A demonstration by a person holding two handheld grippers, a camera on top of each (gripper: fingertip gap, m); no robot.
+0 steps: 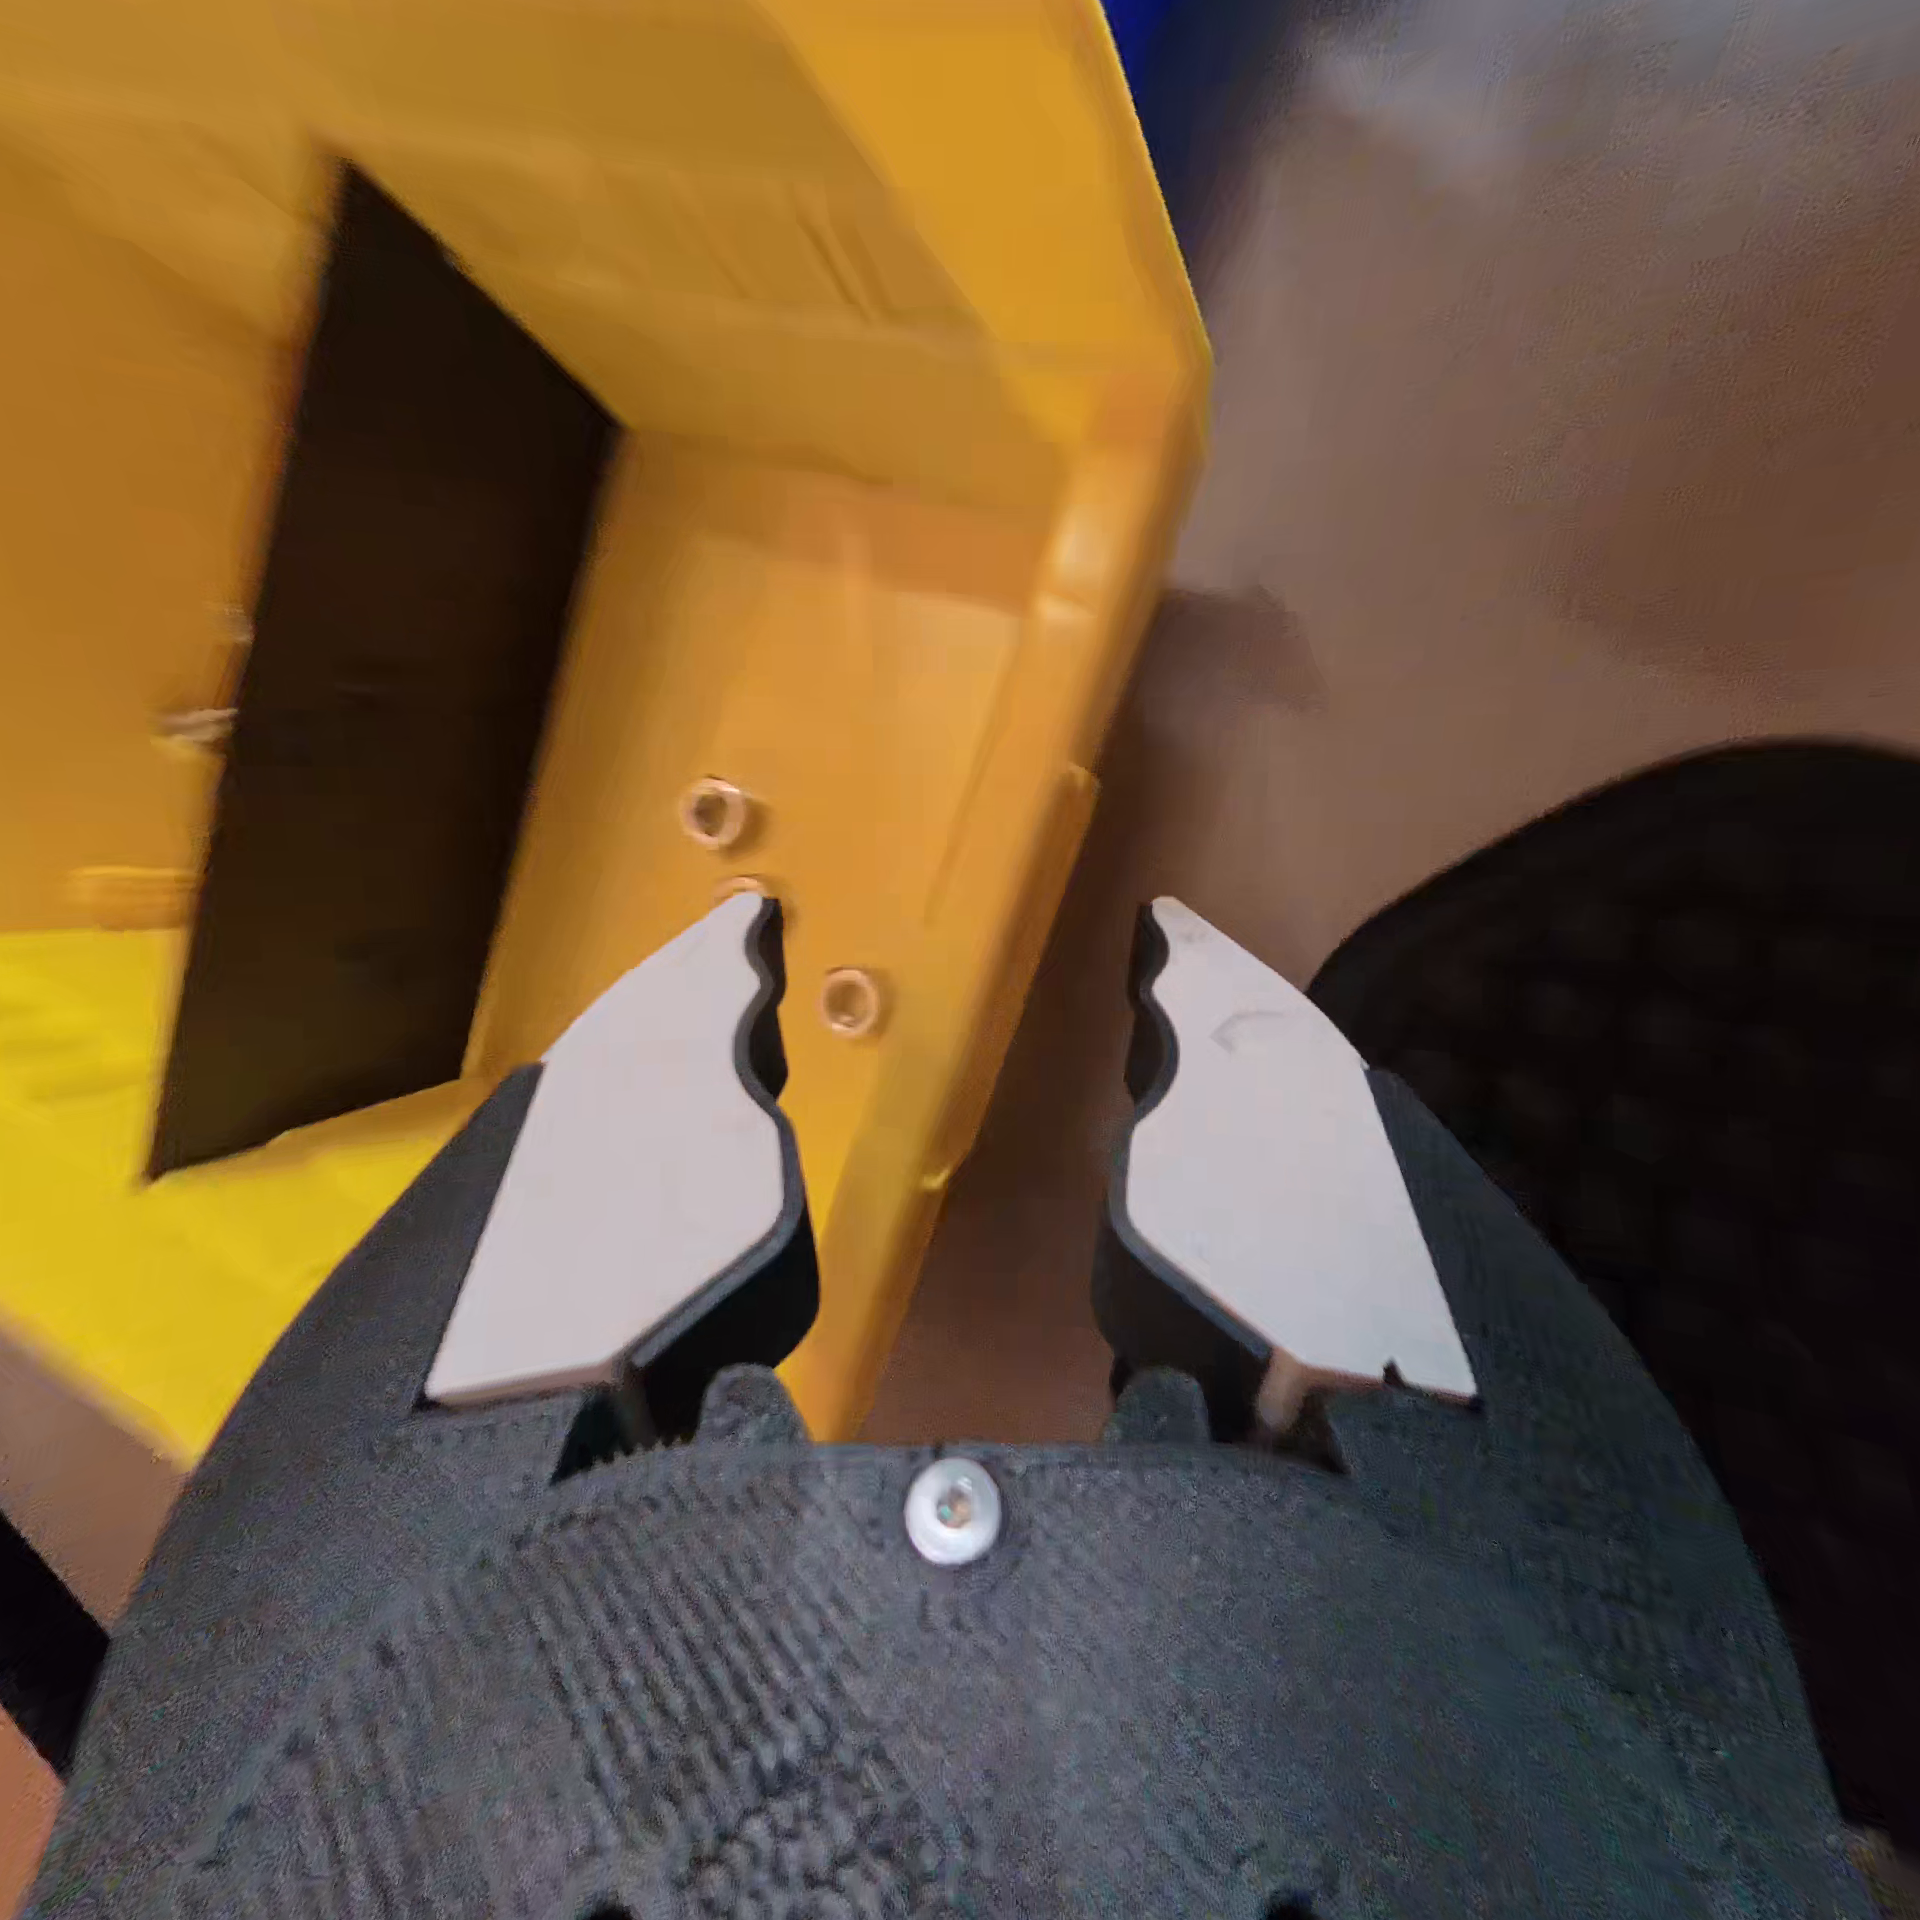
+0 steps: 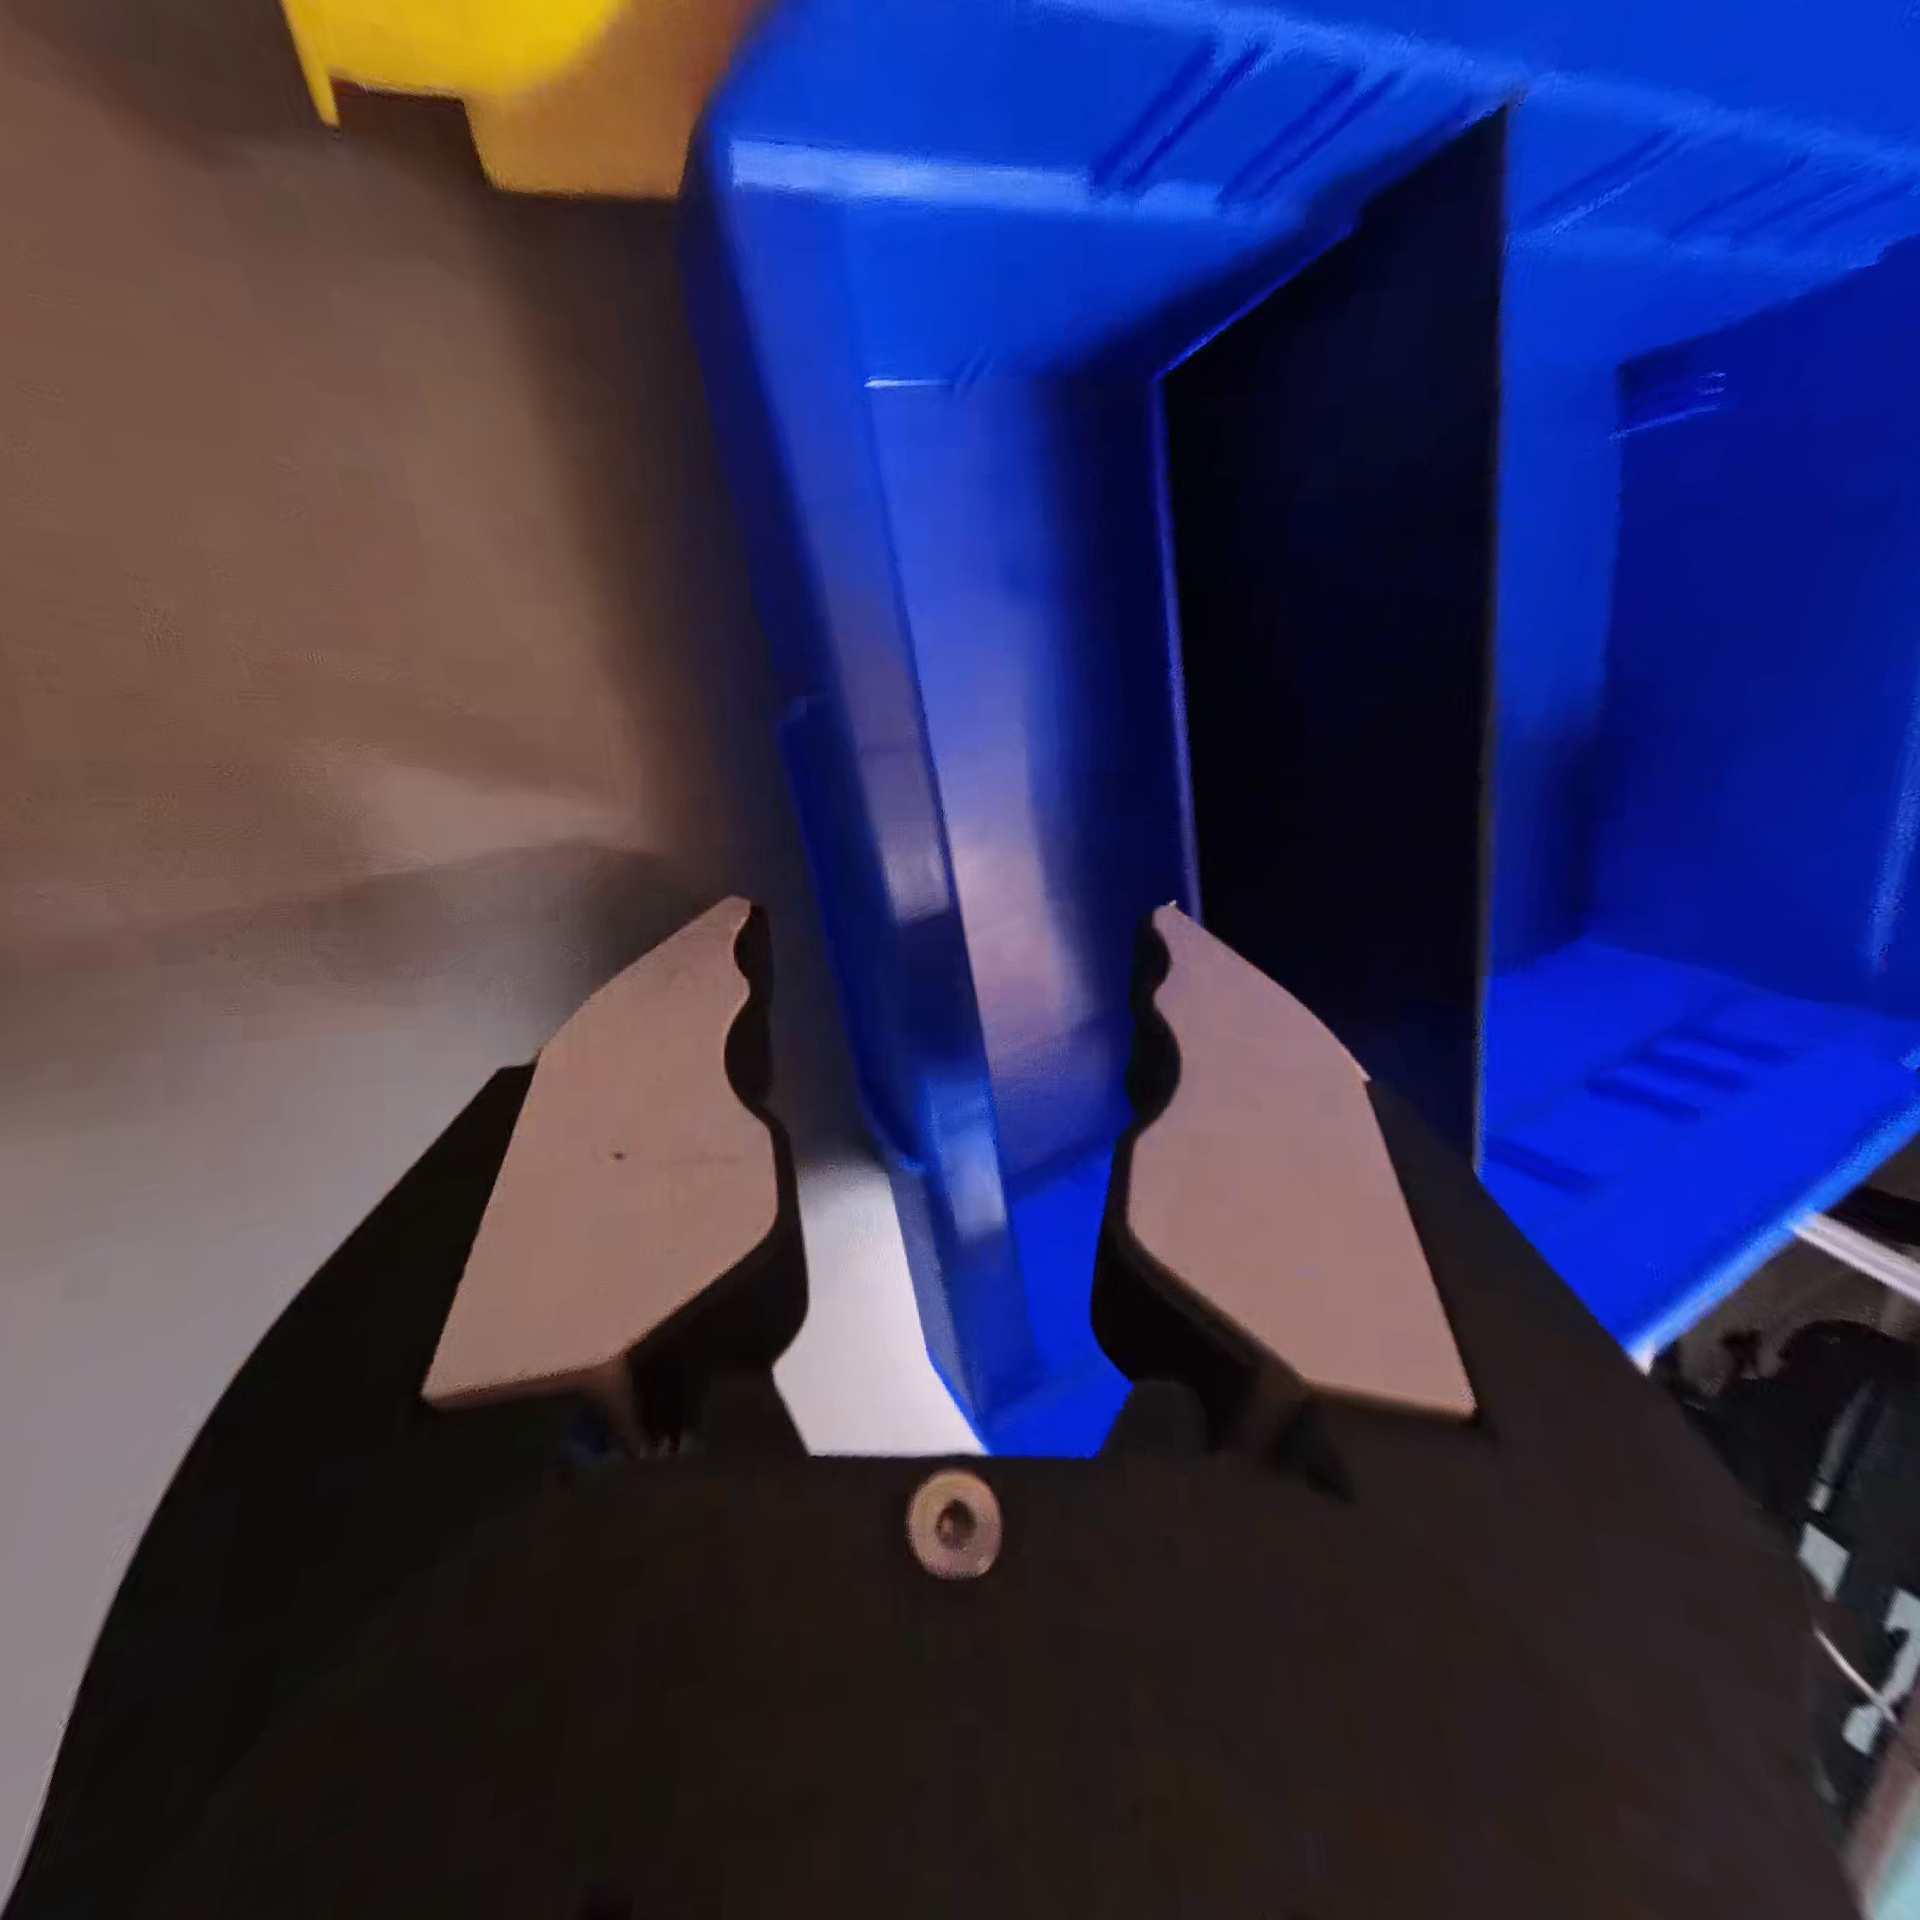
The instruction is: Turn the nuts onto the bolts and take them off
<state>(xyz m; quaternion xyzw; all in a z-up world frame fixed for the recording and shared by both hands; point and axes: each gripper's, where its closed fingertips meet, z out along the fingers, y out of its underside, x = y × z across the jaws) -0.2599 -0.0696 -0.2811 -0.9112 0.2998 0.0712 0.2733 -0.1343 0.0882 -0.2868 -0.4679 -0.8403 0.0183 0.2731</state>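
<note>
Left gripper gapes empty over our yellow bin, brass nuts at its ten o'clock; right gripper, equally slack, straddles the blue bin wall. Blur suggests haste; we risk clipping a wall or fumbling nuts.

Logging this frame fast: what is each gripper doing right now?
Left gripper: open, empty, over the yellow bin near brass nuts.
Right gripper: open, empty, at the blue bin.
</note>
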